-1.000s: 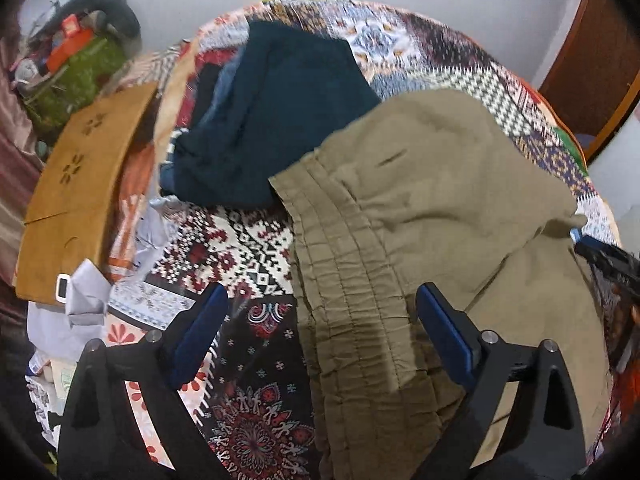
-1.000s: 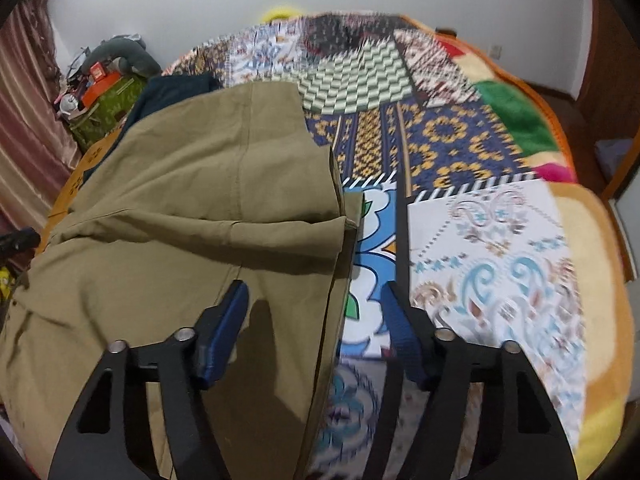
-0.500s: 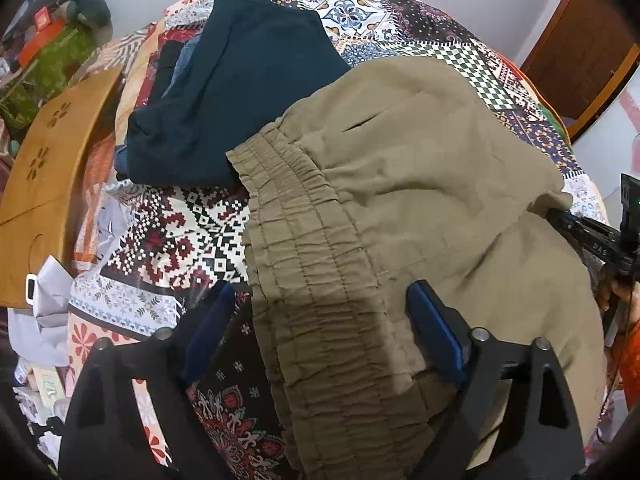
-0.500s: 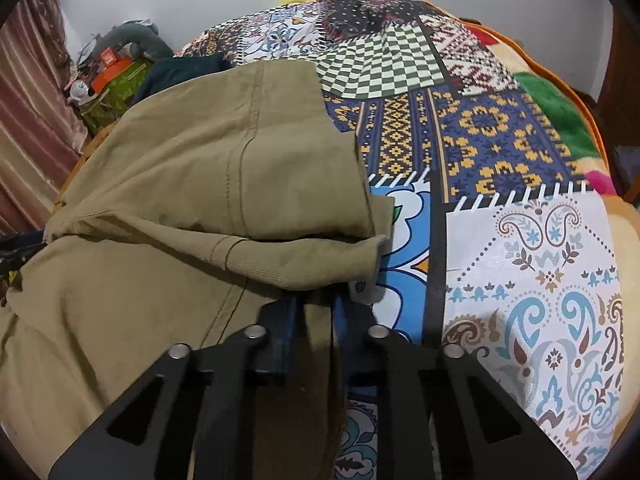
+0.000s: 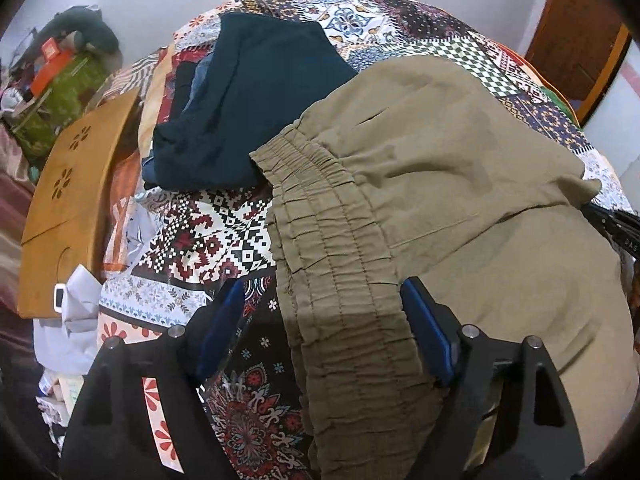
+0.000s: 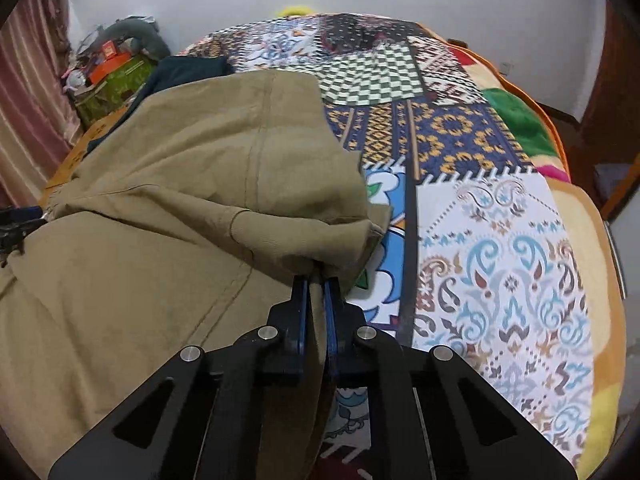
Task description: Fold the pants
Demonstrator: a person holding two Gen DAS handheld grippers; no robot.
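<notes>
Olive khaki pants [image 5: 440, 184] lie folded over on a patchwork bedspread [image 5: 208, 236]. Their elastic waistband [image 5: 332, 264] runs between the fingers of my left gripper [image 5: 320, 320], which is open around it. In the right wrist view the pants [image 6: 180, 200] fill the left half. My right gripper [image 6: 316, 284] is shut on the pants' right edge, with cloth pinched between its blue pads. The right gripper's tip shows at the right edge of the left wrist view [image 5: 616, 224].
A stack of dark teal and blue folded clothes [image 5: 248, 100] lies beyond the waistband. A wooden board [image 5: 76, 192] and clutter [image 5: 60, 80] sit off the bed's left side. The patterned bedspread [image 6: 500, 220] stretches right of the pants. A wooden door [image 5: 576, 28] stands at the far right.
My right gripper closed from open onto the pants' right edge and the cloth bunched up there. My left gripper shifted over the waistband and stays open.
</notes>
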